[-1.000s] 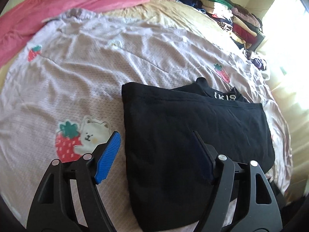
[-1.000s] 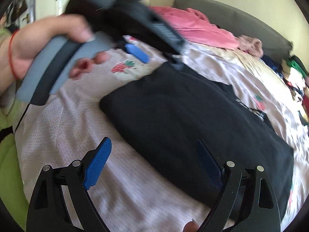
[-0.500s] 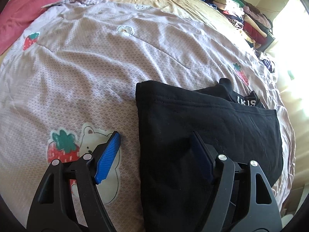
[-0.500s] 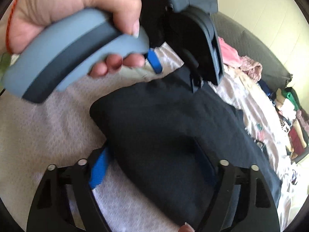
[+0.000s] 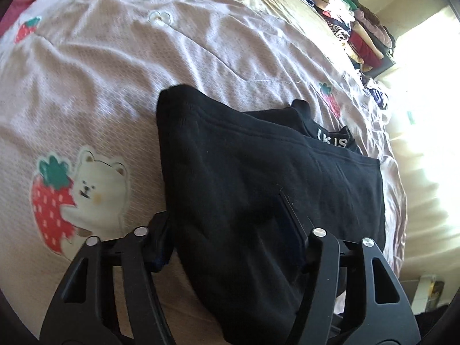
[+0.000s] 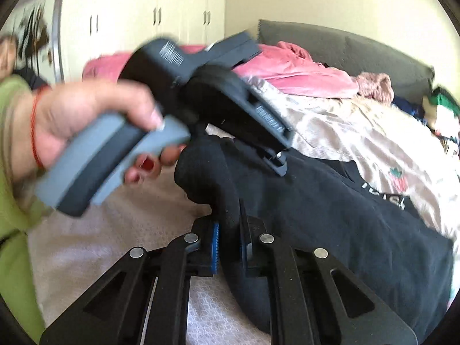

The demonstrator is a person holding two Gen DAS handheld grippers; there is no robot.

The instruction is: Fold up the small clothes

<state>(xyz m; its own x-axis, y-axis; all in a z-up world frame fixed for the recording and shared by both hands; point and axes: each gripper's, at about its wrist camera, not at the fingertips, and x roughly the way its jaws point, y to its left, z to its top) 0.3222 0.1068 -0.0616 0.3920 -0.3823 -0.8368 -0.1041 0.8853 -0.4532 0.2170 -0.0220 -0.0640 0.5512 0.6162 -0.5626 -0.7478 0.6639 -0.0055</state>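
A black garment [image 5: 258,172] lies folded on the bed, its neck band with white lettering [image 5: 333,139] at the far side. My left gripper [image 5: 224,205] straddles the near left edge. Its jaws are closing, and bunched black fabric fills the gap and touches both fingers. In the right wrist view my right gripper [image 6: 228,218] pinches a raised fold of the same garment [image 6: 330,215] between its blue pads, and its jaws are closing tight. A hand [image 6: 86,120] holds the left tool's grey handle just above that fold.
The pale lilac bed cover [image 5: 143,72] carries a strawberry-and-bear print [image 5: 80,189]. A pink blanket [image 6: 302,69] lies by the grey headboard [image 6: 345,46]. Stacked folded clothes [image 5: 359,37] line the far right edge. A person in a green top [image 6: 11,172] is at the left.
Both grippers went from wide open to closed around the garment's near edge. The right one now pinches a raised fold. The left one sank closer to the cloth.
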